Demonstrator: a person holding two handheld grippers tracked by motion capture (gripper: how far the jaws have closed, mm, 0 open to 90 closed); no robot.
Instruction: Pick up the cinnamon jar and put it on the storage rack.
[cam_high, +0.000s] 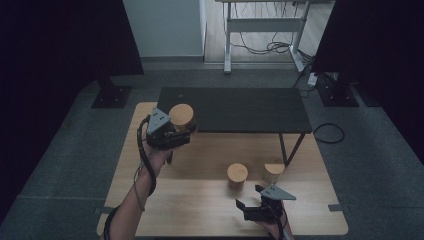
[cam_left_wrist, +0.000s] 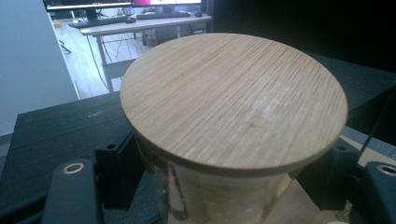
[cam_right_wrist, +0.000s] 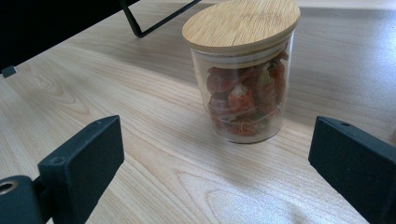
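Grey carpet runs under everything, with dark curtains hanging to the left and right and a white-legged desk (cam_high: 262, 22) standing far off in the lit part of the room. Nearer, a pale wooden table (cam_high: 200, 200) fills the middle, and a black raised shelf (cam_high: 240, 107) stands on thin metal legs over its far half.

At the left, a person's forearm reaches forward, and the left gripper (cam_high: 175, 131) is clenched on a glass jar with a round wooden lid (cam_left_wrist: 233, 100), its jaws pressing the glass on both sides just under the lid; the jar is held up at the near left corner of the shelf. At the near right edge of the table, the right gripper (cam_high: 250, 202) has its jaws spread wide with nothing between them. Just beyond it stands a jar of reddish dried pieces (cam_right_wrist: 245, 79), upright on the table, and a third lidded jar (cam_high: 273, 171) stands close to its right, near the shelf's leg
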